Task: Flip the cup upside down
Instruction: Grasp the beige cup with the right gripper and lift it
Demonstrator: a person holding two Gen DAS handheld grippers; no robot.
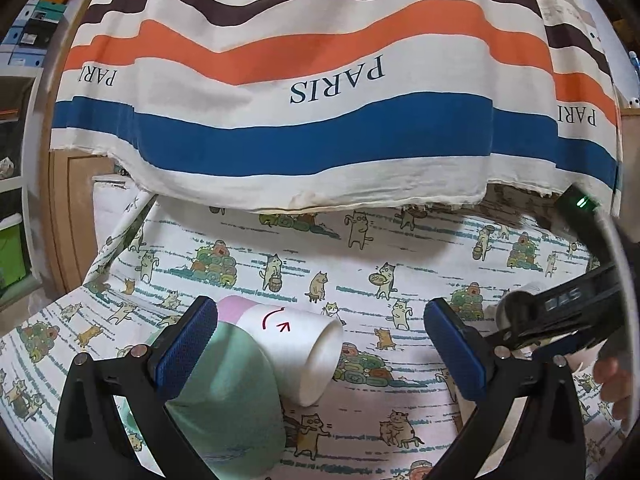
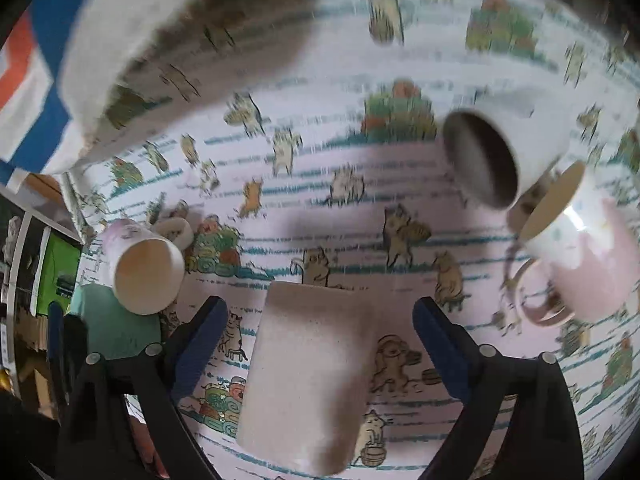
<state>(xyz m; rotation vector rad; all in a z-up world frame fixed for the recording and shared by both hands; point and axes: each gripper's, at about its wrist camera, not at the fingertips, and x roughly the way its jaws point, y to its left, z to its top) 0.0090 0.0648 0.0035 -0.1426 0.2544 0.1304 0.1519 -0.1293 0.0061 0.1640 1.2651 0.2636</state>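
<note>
In the left wrist view a white cup with a pink band and a red arrow mark [image 1: 296,348] lies on its side, mouth toward the right. A mint green cup [image 1: 228,400] stands mouth down beside it. My left gripper [image 1: 320,356] is open around both, touching neither. In the right wrist view, which is blurred, a speckled pinkish cup [image 2: 308,376] stands mouth down between the fingers of my open right gripper [image 2: 316,344], with gaps on both sides. The white and pink cup [image 2: 144,268] and the green cup [image 2: 116,324] show at the left there.
The surface is a cat-print cloth [image 1: 360,264]. A striped "PARIS" cloth [image 1: 320,100] hangs behind it. In the right wrist view a white cup [image 2: 500,152] and a pink and white mug [image 2: 580,252] lie on their sides at the right. My right gripper's body [image 1: 560,320] shows at the right edge.
</note>
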